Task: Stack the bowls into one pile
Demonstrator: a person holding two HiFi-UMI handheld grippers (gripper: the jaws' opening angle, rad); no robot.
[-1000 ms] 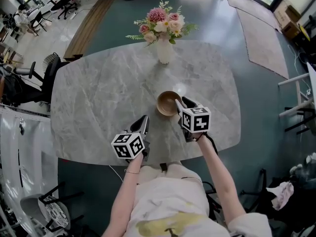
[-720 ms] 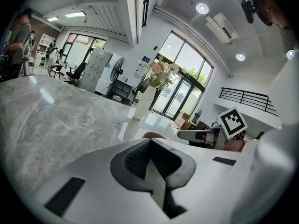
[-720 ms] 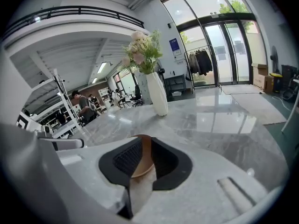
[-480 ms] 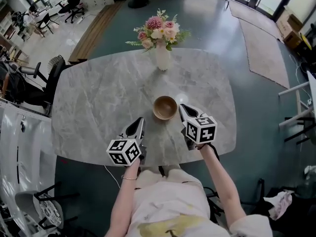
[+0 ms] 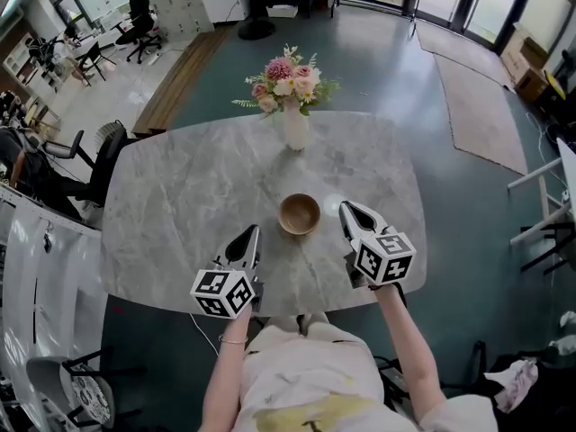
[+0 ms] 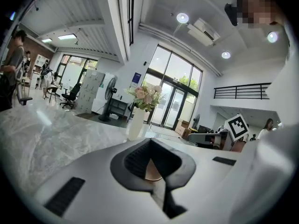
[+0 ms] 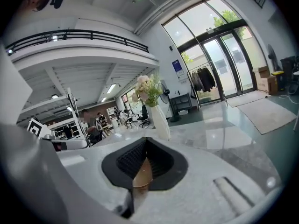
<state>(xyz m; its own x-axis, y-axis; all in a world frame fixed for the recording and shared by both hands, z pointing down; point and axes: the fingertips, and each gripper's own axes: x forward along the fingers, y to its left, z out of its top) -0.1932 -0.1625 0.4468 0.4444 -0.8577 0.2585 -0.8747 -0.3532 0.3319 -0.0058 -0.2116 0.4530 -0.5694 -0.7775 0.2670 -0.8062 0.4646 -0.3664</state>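
left gripper (image 5: 249,234) and right gripper (image 5: 347,211), jaws pressed together and empty, are flanking the wooden bowl (image 5: 300,213) near the table's (image 5: 180,196) front edge; the flower vase (image 5: 294,126) is standing at its far edge.

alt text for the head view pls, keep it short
Seen from above, a brown bowl sits near the middle of a grey marble table. The left gripper and right gripper, both shut, flank it without touching it. A white vase of flowers stands beyond the bowl.
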